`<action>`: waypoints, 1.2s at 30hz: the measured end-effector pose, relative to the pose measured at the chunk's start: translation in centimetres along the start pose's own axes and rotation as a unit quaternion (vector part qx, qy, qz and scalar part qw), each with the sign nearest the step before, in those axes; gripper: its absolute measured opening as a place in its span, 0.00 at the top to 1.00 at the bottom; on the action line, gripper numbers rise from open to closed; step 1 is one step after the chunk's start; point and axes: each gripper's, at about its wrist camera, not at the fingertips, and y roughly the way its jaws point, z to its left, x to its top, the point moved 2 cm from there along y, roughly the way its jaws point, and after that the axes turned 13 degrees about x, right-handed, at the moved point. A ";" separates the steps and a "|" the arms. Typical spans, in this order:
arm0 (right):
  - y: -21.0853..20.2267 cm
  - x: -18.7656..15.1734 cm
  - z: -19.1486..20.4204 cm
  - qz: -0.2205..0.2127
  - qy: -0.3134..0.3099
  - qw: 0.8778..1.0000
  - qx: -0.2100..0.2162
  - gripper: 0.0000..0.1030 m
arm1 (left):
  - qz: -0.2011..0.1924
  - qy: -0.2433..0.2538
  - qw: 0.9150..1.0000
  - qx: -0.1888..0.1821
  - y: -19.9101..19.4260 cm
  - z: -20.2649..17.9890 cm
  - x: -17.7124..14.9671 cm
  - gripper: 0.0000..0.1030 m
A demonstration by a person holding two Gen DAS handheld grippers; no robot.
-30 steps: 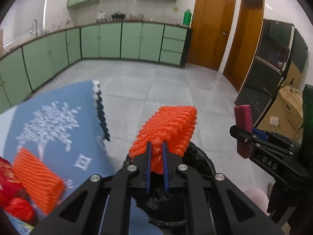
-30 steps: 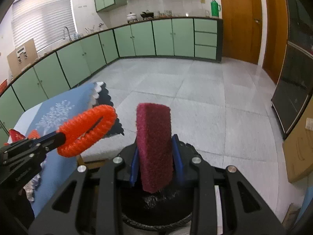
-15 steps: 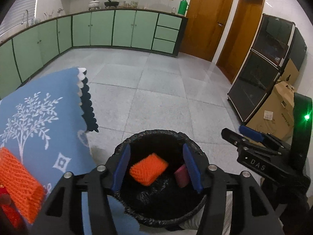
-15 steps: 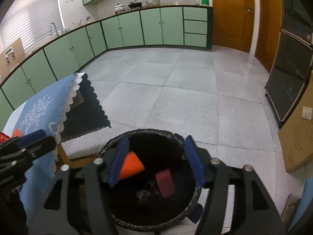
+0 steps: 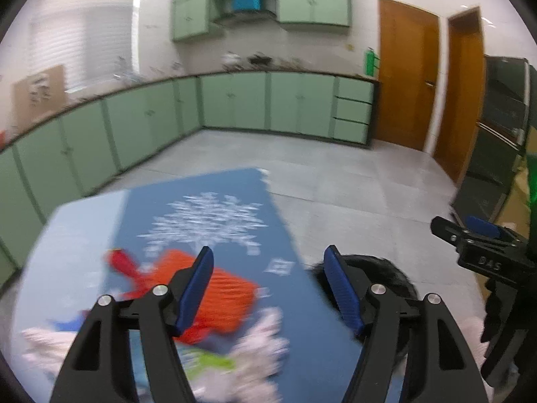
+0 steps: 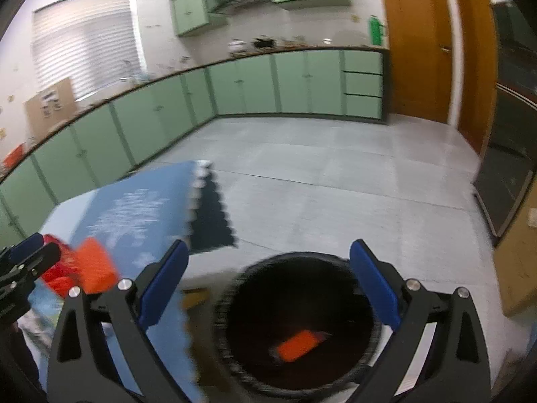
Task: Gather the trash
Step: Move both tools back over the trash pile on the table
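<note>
My left gripper [image 5: 268, 252] hovers above the blue-clothed table [image 5: 208, 208], its jaws opening with nothing between them. Beneath it lie an orange foam net [image 5: 225, 299] and a red wrapper [image 5: 122, 263], both blurred. The black-lined trash bin [image 5: 389, 277] stands by the table's right edge. In the right wrist view my right gripper [image 6: 268, 245] hangs over the bin [image 6: 295, 257], its jaws also opening and empty. An orange foam net [image 6: 298, 346] lies inside the bin. The table's foam net [image 6: 95, 268] and my left gripper [image 6: 27, 257] show at the left.
White crumpled paper [image 5: 258, 342] and a green packet [image 5: 208, 362] lie blurred on the near table. Green cabinets [image 5: 285, 107] line the far walls. Wooden doors [image 5: 406, 80], a dark glass cabinet [image 5: 503, 117] and a cardboard box [image 6: 517, 258] stand on the right.
Both grippers opened: the orange foam net and the maroon sponge dropped into the bin. My left gripper then swung left over the table; the right one drew up above the bin.
</note>
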 end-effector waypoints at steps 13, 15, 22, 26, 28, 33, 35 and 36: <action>-0.5 -1.6 13.3 -0.017 -0.076 0.991 0.108 0.09 | 0.016 -0.065 0.988 0.138 -4.8 13.5 -5.4 0.35; -0.4 -2.2 14.8 -0.011 -0.088 0.989 0.119 0.09 | 0.024 -0.074 0.986 0.147 -4.8 14.8 -6.2 0.35; -0.5 -4.1 17.5 0.005 -0.109 0.985 0.130 0.09 | 0.040 -0.092 0.983 0.157 -5.2 17.1 -8.6 0.35; -0.3 -5.1 18.5 0.015 -0.116 0.984 0.133 0.09 | 0.052 -0.102 0.983 0.146 -5.1 17.5 -9.4 0.35; -0.3 -5.3 18.9 0.020 -0.123 0.983 0.134 0.09 | 0.056 -0.104 0.983 0.139 -4.9 17.3 -9.5 0.35; 0.0 -5.6 19.5 0.025 -0.136 0.981 0.134 0.09 | 0.070 -0.114 0.983 0.123 -3.7 17.1 -9.8 0.32; 0.0 -5.7 19.6 0.027 -0.140 0.981 0.133 0.09 | 0.074 -0.122 0.983 0.118 -3.1 17.2 -9.7 0.32; 0.1 -5.7 19.6 0.028 -0.141 0.981 0.133 0.09 | 0.077 -0.127 0.983 0.112 -2.8 17.4 -9.7 0.33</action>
